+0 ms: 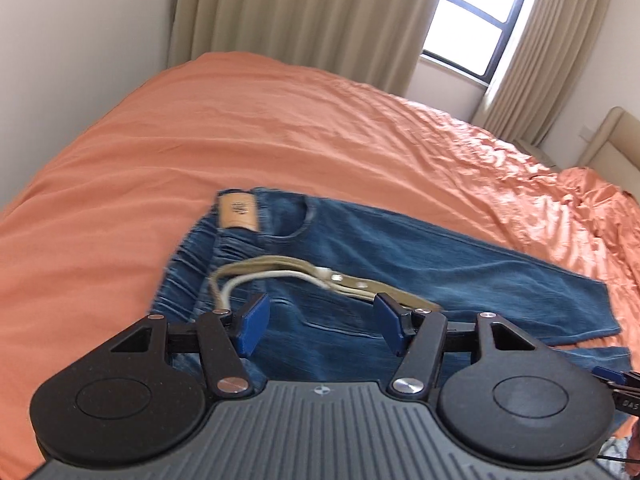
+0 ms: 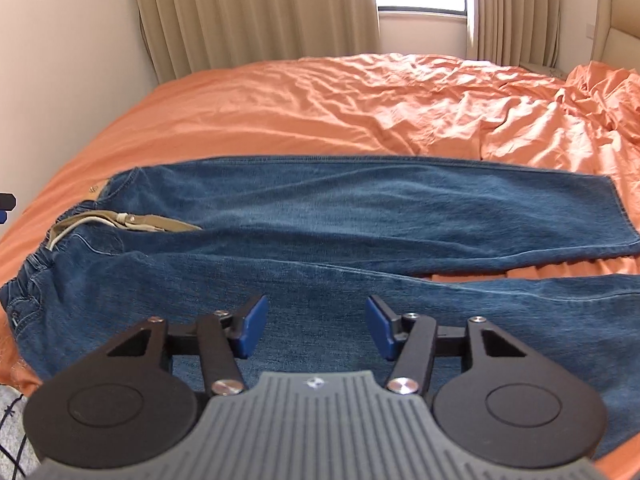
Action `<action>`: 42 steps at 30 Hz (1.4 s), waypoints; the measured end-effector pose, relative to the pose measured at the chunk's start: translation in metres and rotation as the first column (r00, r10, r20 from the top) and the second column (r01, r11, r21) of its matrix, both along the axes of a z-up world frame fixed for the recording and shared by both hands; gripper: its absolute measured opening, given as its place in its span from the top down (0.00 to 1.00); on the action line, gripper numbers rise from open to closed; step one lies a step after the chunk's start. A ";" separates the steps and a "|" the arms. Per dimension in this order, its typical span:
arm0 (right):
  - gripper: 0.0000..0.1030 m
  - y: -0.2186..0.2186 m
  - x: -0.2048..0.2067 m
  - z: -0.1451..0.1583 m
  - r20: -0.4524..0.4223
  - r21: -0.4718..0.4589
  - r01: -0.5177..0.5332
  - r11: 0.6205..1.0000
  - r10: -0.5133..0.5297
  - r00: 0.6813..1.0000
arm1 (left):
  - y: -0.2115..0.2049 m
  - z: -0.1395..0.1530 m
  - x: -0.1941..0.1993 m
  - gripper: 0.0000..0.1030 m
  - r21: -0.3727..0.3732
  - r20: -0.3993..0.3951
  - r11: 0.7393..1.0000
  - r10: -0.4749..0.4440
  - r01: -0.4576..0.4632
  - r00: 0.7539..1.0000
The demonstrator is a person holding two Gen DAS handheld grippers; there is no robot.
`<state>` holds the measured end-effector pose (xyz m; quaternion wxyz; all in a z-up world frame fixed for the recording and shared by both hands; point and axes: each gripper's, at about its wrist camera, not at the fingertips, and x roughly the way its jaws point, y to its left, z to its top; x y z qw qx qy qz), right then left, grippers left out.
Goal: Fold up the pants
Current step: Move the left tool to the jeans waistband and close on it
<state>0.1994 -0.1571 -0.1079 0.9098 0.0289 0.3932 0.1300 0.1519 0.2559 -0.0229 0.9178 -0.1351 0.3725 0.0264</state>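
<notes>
The blue pants [image 2: 320, 216] lie flat on the orange bed [image 2: 320, 112], waist on the left and 2 legs going right. The left tongs [image 1: 322, 324] hang over the waist and the right tongs [image 2: 316, 328] over the near leg, both apart and grasping nothing. The pants look soft, floppy and a bit heavy, so pinch the thick waist and a leg edge.

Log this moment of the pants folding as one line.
stage: pre-grasp | jeans: flat on bed, unfolded | left gripper: open, over waist | right gripper: open, over near leg
</notes>
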 end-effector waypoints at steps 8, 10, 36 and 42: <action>0.49 0.024 0.024 -0.027 -0.033 -0.026 -0.030 0.999 0.029 0.999 | 0.057 -0.056 0.041 0.31 -0.042 -0.113 0.998 0.034 -0.039 0.993; 0.49 0.028 0.025 -0.032 -0.035 -0.034 -0.042 0.999 0.041 0.999 | 0.062 -0.066 0.047 0.31 -0.020 -0.150 0.999 0.041 -0.045 0.988; 0.49 0.056 0.039 -0.046 -0.043 -0.186 -0.022 0.982 0.014 0.999 | 0.077 -0.083 0.038 0.92 -0.158 -0.104 0.985 0.049 -0.065 0.993; 0.49 0.040 0.033 -0.038 -0.019 -0.217 0.011 0.976 -0.015 1.000 | 0.075 -0.044 0.020 0.93 -0.054 -0.099 0.993 0.099 -0.104 0.990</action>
